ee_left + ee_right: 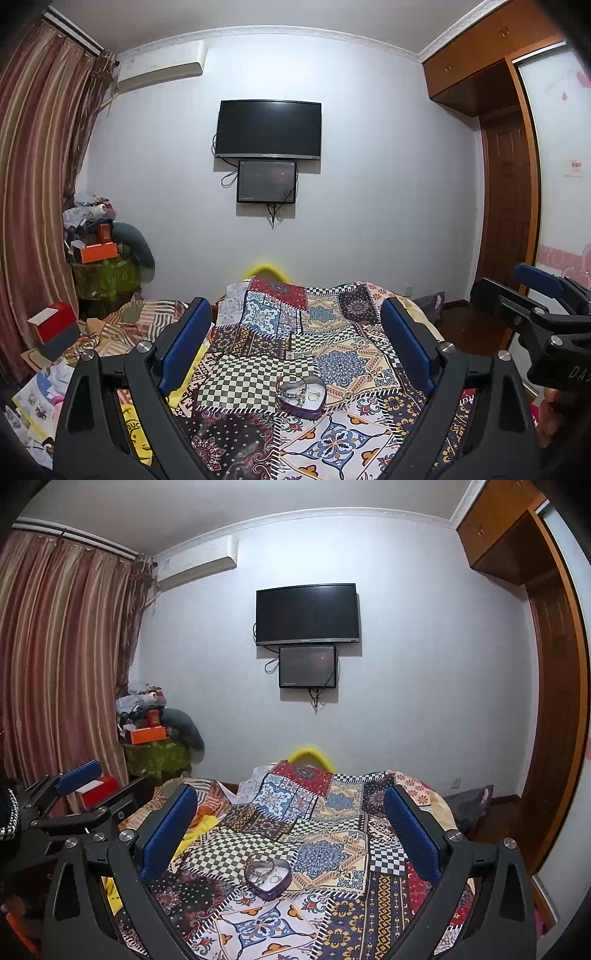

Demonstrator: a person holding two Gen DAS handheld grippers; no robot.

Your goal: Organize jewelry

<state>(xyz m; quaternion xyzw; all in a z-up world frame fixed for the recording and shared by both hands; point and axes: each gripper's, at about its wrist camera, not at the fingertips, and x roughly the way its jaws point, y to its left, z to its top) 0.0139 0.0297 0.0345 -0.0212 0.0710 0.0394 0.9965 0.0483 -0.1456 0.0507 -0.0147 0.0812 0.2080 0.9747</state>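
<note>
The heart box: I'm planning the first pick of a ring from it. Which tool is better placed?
Probably left. The heart box sits near the middle of the left tool's open fingers, but nearer one finger of the right tool. Both are open and apart from it.

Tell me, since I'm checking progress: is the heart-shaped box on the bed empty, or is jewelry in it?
Not empty. The lidless heart-shaped box holds a bangle at the back and small rings on its floor.

Dim, even indoor light, soft shadows, sharp centre, strong fisheye bending and dark corners.
</note>
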